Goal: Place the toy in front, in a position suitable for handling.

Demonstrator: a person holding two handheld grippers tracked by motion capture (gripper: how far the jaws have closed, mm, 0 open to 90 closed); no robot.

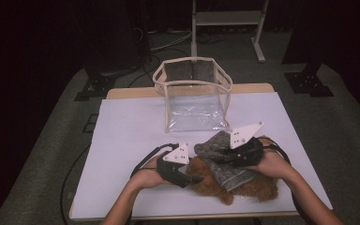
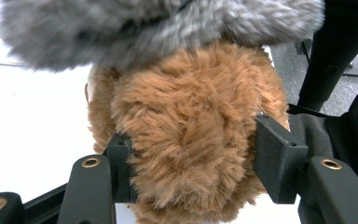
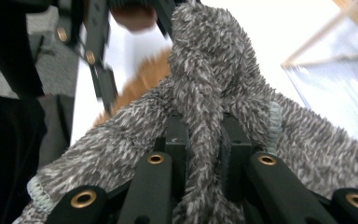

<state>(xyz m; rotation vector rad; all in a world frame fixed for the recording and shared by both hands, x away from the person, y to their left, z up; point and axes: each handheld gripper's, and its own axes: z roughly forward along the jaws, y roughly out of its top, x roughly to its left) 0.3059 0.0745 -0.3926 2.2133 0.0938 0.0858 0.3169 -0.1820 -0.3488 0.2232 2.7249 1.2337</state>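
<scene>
High view puts your left gripper [image 1: 193, 178] at the near-left edge of the brown furry cloth [image 1: 258, 187] on the worktop [image 1: 131, 126]; its fingers [image 2: 274, 156] squeeze a thick tuft, so only pile may be caught and could slip out. Your right gripper [image 1: 222, 155] has its fingers [image 3: 176, 140] pinched tight on a fold of the grey fleece cloth [image 1: 218, 145]; lifting may drag the brown one along. How they overlap beneath your hands is hidden.
</scene>
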